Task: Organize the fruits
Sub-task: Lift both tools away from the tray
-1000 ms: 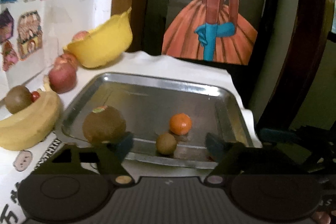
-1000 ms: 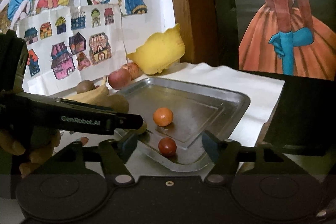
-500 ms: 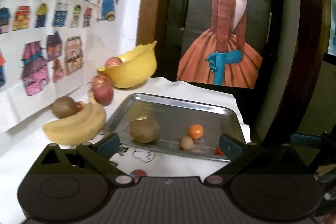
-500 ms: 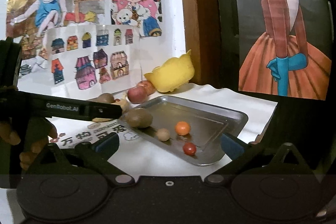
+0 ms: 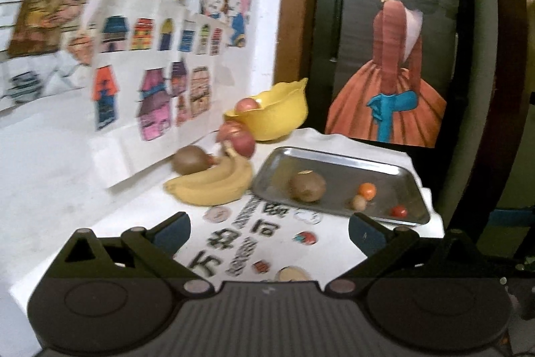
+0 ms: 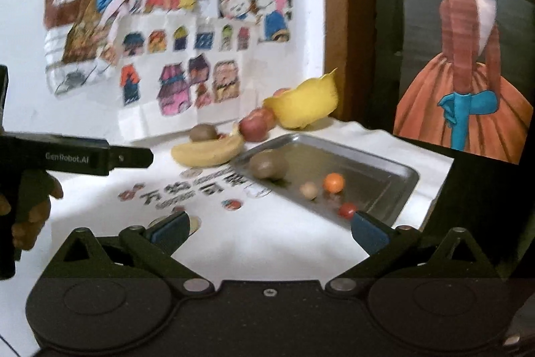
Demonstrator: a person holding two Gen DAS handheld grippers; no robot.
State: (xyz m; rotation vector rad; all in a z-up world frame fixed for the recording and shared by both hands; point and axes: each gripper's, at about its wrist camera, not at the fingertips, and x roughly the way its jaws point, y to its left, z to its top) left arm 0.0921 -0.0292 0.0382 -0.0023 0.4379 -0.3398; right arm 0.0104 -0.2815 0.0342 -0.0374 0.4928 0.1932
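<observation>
Both grippers have drawn back from the tray [image 5: 341,161] since the earlier frames; fruit now sits farther off and more printed cloth shows on the tabletop [image 5: 83,199].

Left gripper [image 5: 269,226]: fingers spread wide, holding nothing. Right gripper [image 6: 269,225]: fingers likewise released and empty.

Tray contents, left wrist view: kiwi [image 5: 307,186] at 9 o'clock of the tray; small orange [image 5: 366,190] near centre; pale brown round fruit [image 5: 358,202] just beside the orange, at its 7 o'clock; small red fruit [image 5: 399,211] at the tray's 5 o'clock corner.

Off tray: bananas [image 5: 214,184] at 9 o'clock of the tray, second kiwi [image 5: 189,159] behind them, red apples [image 5: 239,139] at 11 o'clock, yellow bowl [image 5: 272,114] at 12 o'clock with one apple inside.

Handling, judged: bananas soft and bruisable, best gripped across the middle of the bunch; kiwi firm but rounded, take across its short axis; apples heavy and smooth, likely to slip; the small fruits light, prone to roll on metal.
</observation>
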